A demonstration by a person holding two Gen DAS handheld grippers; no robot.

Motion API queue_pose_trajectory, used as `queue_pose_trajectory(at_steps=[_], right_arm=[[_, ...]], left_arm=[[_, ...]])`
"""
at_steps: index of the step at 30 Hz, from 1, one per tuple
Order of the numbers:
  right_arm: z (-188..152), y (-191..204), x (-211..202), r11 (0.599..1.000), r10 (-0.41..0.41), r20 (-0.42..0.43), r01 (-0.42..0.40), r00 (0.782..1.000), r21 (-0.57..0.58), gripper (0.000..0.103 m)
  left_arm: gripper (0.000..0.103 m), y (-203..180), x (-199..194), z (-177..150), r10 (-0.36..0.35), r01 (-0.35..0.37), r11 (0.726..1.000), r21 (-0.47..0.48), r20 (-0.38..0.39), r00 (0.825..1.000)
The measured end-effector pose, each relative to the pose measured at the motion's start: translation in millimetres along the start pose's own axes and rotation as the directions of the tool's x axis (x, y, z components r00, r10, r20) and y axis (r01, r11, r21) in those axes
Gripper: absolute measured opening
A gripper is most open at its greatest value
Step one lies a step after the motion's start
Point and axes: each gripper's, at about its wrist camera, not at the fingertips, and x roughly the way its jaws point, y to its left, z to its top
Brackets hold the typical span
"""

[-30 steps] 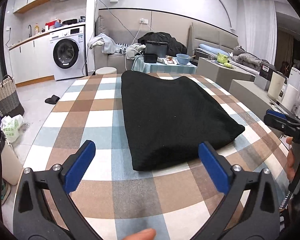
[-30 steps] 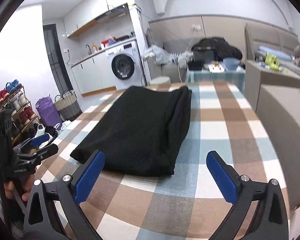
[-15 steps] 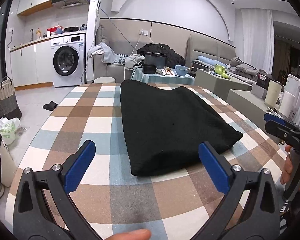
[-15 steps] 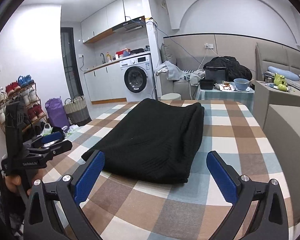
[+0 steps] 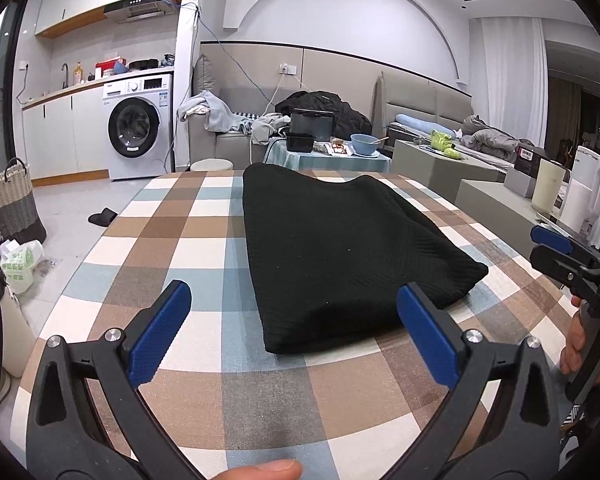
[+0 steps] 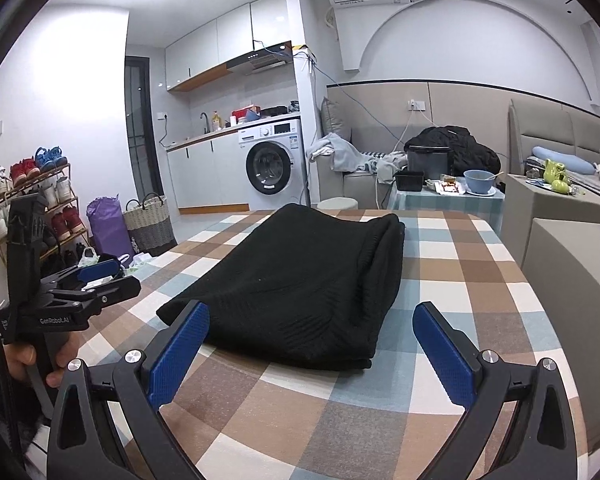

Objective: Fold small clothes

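The black knit garment (image 5: 340, 256) lies folded into a long rectangle on the checked tablecloth (image 5: 172, 264) of the counter, its length running away from both cameras and its near edge doubled into a thick fold. The left claw (image 5: 294, 326) is released: its 2 blue-padded fingers (image 5: 158, 334) are spread wide above the cloth just in front of the garment's near edge, and they touch nothing. The right claw (image 6: 310, 354) is likewise released, with its pads (image 6: 444, 354) held apart on either side of the garment's near right corner and clear of the fabric. In the right wrist view the left claw (image 6: 100, 280) appears at the left counter edge, gripped by the person's left hand (image 6: 40, 360); in the left wrist view the right claw (image 5: 556, 248) appears at the right counter edge, held by the right hand (image 5: 580, 340). Behind the counter (well apart from the work area) stand a washing machine (image 5: 138, 126), a sofa (image 5: 236, 132) with loose clothing on it, and a small side table carrying a blue bowl (image 5: 364, 144). A woven basket (image 6: 148, 220) and a shoe rack (image 6: 32, 200) stand on the floor to the left.
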Motion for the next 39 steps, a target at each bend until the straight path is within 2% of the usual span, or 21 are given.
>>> queue_pose_trajectory(at_steps=[39], right_arm=[[-1.2, 1.6, 1.0, 1.000, 0.008, 0.000, -0.008, 1.000, -0.005, 0.103]], left_arm=[[0.102, -0.3, 0.1, 0.2, 0.001, -0.001, 1.000, -0.003, -0.003, 1.000]])
